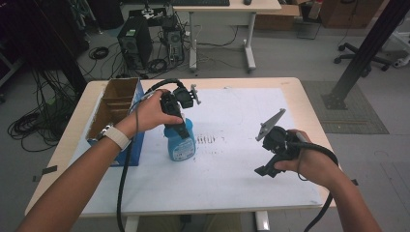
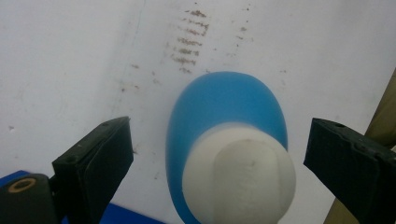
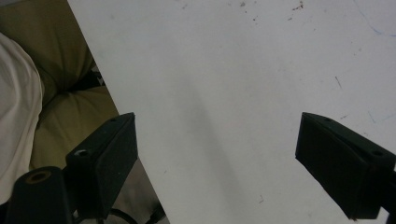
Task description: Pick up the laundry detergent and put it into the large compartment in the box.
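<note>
White paper covers the pale wooden table (image 1: 290, 89), marked with brown smudges. On it stands a blue plastic spray bottle with a white top (image 1: 180, 142), just beside an open cardboard box with blue sides (image 1: 112, 104). Directly above the bottle hangs the left gripper (image 2: 218, 154), jaws spread either side of the white top without touching, apparently lined up for a grasp. Well apart, the right gripper (image 3: 217, 158) idles open over bare paper.

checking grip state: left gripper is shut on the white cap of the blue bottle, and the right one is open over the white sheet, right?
Not quite. The left gripper is open: in the left gripper view its jaws stand apart on either side of the blue bottle's white cap. The right gripper is open over the white sheet.
</note>
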The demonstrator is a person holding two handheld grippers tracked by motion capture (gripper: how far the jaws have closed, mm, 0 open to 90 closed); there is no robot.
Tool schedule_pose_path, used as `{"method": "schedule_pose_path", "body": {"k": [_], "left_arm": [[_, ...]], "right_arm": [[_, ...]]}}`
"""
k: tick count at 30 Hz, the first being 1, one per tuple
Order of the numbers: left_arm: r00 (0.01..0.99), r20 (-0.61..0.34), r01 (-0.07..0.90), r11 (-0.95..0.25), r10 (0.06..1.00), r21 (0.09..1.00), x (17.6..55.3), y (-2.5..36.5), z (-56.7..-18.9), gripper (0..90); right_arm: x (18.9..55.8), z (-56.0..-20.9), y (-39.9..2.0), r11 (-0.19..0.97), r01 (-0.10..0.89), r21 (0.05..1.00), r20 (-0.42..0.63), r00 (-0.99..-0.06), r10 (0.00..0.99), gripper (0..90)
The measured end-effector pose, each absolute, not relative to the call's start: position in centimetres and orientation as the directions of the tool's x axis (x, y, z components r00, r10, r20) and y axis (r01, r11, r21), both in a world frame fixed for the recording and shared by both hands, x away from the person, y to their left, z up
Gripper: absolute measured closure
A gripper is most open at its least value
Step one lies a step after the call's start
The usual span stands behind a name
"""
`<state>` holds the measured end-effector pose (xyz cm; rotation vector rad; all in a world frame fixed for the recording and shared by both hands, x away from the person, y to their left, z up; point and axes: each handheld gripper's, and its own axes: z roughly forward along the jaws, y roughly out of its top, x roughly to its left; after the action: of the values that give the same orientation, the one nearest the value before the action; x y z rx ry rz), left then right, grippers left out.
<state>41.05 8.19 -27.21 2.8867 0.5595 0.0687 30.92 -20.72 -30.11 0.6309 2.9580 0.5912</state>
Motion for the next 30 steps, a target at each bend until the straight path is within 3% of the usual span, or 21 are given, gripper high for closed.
{"method": "schedule_pose_path", "body": {"k": [20,30], "left_arm": [[0.922,-0.005,0.379,-0.902,0.386,0.205,41.2,8.5,-28.4,11.8],[0.924,-0.009,0.376,-0.904,0.383,0.203,41.3,8.5,-28.4,20.2]], "right_arm": [[31.0,-30.3,-20.7,0.842,0.383,0.38,0.025,-0.914,0.405,13.1],[30.9,-30.3,-20.8,0.842,0.385,0.378,0.024,-0.913,0.407,13.1]]}}
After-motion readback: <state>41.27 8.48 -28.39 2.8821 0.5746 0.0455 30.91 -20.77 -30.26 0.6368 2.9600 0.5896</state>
